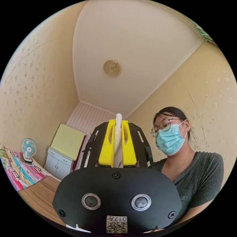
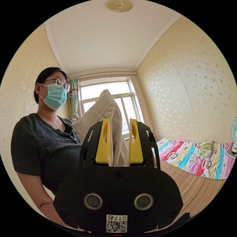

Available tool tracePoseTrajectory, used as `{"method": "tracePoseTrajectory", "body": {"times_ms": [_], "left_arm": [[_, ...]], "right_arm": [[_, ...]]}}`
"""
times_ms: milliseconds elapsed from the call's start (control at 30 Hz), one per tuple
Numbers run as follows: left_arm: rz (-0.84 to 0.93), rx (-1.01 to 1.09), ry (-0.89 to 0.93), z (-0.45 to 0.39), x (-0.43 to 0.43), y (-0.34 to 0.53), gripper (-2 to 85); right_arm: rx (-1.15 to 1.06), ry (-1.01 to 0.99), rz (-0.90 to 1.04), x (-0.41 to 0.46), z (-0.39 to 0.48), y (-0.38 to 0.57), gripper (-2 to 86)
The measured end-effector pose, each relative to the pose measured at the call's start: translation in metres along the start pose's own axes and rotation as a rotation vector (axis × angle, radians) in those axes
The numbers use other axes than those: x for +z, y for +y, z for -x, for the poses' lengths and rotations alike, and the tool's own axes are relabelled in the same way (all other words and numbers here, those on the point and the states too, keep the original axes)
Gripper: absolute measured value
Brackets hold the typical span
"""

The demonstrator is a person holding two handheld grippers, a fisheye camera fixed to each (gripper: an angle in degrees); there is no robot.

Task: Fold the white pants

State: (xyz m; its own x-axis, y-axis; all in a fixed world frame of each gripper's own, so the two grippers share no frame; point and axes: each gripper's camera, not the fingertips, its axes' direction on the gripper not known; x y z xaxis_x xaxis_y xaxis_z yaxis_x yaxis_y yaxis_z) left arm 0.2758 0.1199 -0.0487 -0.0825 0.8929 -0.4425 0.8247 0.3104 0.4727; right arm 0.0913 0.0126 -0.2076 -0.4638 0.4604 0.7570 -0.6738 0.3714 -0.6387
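Observation:
In the left gripper view, a thin bunched strip of the white pants (image 1: 118, 138) runs up between the yellow jaws of my left gripper (image 1: 118, 122), which is shut on it. In the right gripper view, a thick ribbed fold of the white pants (image 2: 98, 111) stands between the wider-set jaws of my right gripper (image 2: 120, 120). It fills the gap at the base and trails off left toward the person's chest. Both grippers point upward toward the ceiling, with the cloth held in the air.
A person in a dark grey top (image 1: 197, 177) stands close behind the grippers. Below lie a woven mat (image 2: 195, 187) and a colourful bedsheet (image 2: 195, 155). A small fan (image 1: 28, 148) stands on the bed and a white cabinet (image 1: 58, 164) against the wall. A window (image 2: 108, 93) is behind.

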Motion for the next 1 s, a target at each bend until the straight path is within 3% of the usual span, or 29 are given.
{"method": "tracePoseTrajectory", "body": {"times_ms": [200,300,400,467,533,700,1000], "left_arm": [[0.013,0.032,-0.132,-0.002,0.043,-0.014,4.3],[0.006,0.044,-0.138,-0.005,0.059,-0.025,4.4],[-0.004,0.041,-0.133,-0.009,0.069,-0.041,4.4],[-0.016,0.046,-0.142,-0.015,0.067,-0.052,4.3],[-0.054,0.060,-0.147,-0.023,0.057,-0.067,4.3],[-0.119,0.076,-0.194,-0.044,0.020,-0.144,4.3],[-0.204,0.222,-0.277,-0.112,0.065,-0.271,4.5]], "right_arm": [[0.150,-0.239,-0.199,0.008,0.019,0.124,18.0],[0.194,-0.097,-0.184,0.033,0.027,0.131,18.4],[0.212,0.085,-0.052,0.061,0.021,0.097,16.9],[0.140,0.141,-0.084,0.060,0.019,0.069,8.0],[0.030,0.246,-0.019,0.065,0.018,0.018,5.1],[-0.227,0.518,0.093,0.092,0.062,-0.089,3.9],[-0.413,0.643,0.051,0.122,0.157,-0.242,3.7]]}}
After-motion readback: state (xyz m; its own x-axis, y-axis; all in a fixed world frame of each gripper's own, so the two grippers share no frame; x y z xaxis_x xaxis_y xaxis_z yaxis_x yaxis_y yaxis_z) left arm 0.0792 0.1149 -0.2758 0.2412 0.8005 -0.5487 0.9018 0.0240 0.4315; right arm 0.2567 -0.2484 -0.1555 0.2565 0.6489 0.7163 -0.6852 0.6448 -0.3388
